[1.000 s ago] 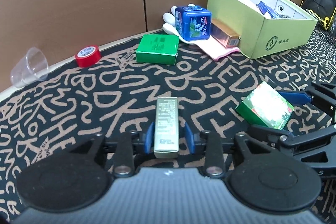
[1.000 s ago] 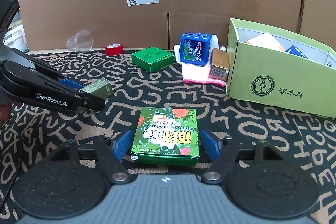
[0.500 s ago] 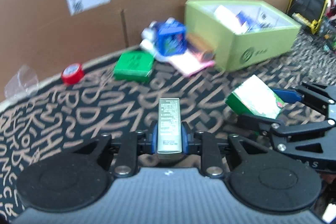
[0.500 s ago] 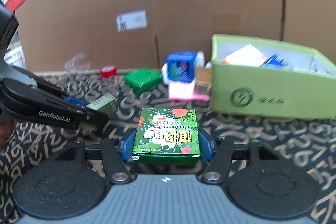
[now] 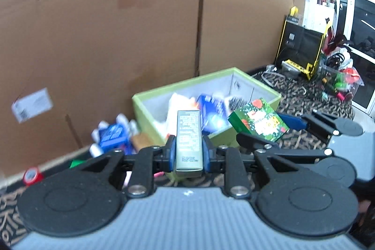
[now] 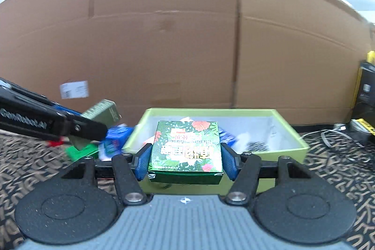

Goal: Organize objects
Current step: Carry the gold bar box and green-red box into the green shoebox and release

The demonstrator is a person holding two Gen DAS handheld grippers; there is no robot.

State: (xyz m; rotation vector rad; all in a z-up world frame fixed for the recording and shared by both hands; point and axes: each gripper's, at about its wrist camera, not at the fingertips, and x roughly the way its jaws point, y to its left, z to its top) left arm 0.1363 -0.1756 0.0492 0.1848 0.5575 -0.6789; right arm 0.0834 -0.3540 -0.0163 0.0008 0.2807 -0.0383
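Collision worries us: our left gripper (image 5: pixel 189 151) pinches an olive box (image 5: pixel 189 137), our right gripper (image 6: pixel 185 161) clamps a floral box (image 6: pixel 186 148), both crowding the green bin (image 6: pixel 290 132).

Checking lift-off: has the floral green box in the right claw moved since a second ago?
Yes. The floral green box, then low on the mat, now sits raised at the light green box's opening.

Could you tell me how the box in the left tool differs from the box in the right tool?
The olive box is narrow, long and plain with small print; the floral box is wide, flat and bright green with red flowers. The left tool pinches with its pads close together; the right tool spans wide. Both are clamped, lifted near the light green bin.
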